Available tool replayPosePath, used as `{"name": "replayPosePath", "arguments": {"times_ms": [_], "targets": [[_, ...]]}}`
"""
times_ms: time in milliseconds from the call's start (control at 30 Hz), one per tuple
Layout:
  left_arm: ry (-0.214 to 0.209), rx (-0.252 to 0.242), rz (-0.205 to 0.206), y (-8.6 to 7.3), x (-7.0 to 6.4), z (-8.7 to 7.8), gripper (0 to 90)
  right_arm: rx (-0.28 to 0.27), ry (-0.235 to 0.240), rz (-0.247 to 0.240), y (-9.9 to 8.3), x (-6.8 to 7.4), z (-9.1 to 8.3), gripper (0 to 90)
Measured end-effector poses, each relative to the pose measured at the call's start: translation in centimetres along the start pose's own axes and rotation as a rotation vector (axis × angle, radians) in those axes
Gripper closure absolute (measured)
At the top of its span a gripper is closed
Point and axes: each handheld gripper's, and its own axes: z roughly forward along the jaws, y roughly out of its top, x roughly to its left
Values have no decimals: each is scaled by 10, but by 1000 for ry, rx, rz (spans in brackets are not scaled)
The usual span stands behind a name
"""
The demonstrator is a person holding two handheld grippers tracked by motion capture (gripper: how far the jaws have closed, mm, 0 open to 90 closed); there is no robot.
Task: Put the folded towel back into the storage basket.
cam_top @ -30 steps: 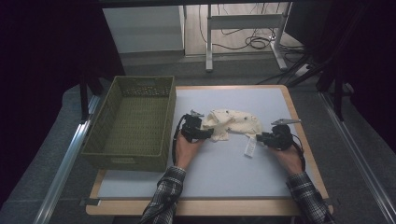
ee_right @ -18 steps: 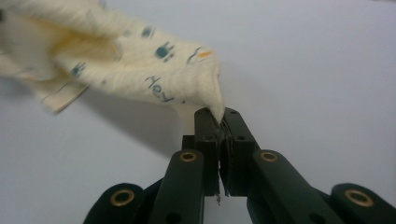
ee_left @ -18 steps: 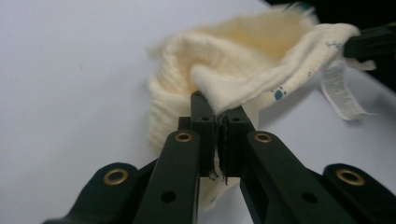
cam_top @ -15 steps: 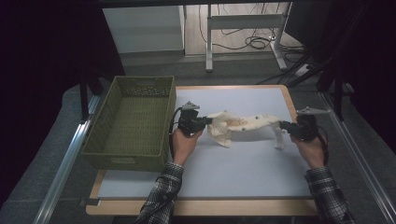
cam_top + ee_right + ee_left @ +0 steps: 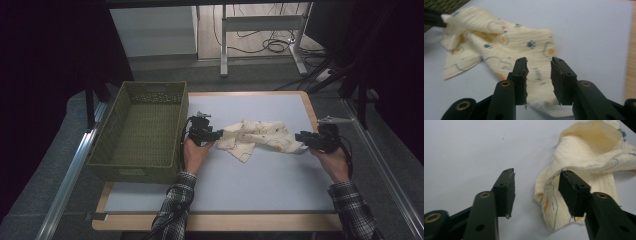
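- High view: the cloth (image 5: 257, 137) lies crumpled on the worktop (image 5: 260, 180), about midway between its left and right edges. The left gripper (image 5: 214, 134) is at the cloth's left end, the right gripper (image 5: 300, 136) at its right end. A green basket (image 5: 142, 131) sits along the worktop's left edge, just beside the left gripper.
- Left gripper view: the jaws stand apart, released, holding nothing. The cloth (image 5: 586, 157) lies partly under the right-hand jaw; the other jaw is over bare worktop (image 5: 474, 150).
- Right gripper view: the jaws are parted, not clamped. The cloth (image 5: 529, 47) lies flat beneath and between them, its near end by the jaws, its far end towards the basket (image 5: 441, 3).
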Motion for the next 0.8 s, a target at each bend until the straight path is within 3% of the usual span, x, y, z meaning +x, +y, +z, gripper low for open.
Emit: {"name": "replayPosePath", "arguments": {"times_ms": [100,267,533,700,767,800], "targets": [[13,6,20,0,-1,-1,419,6,35,-29,-4,13,8,625],[-9,25,63,-6,-3,3,417,25,116,-105,-15,45,34,626],[-34,52,59,-15,0,11,461,46,249,-224,-20,107,75,620],[-55,62,47,-22,4,12,545,63,281,-254,-21,129,95,608],[-68,48,44,-26,5,13,564,78,274,-277,-23,135,100,623],[-83,47,39,-27,6,12,604,90,250,-310,-25,139,103,684]]}}
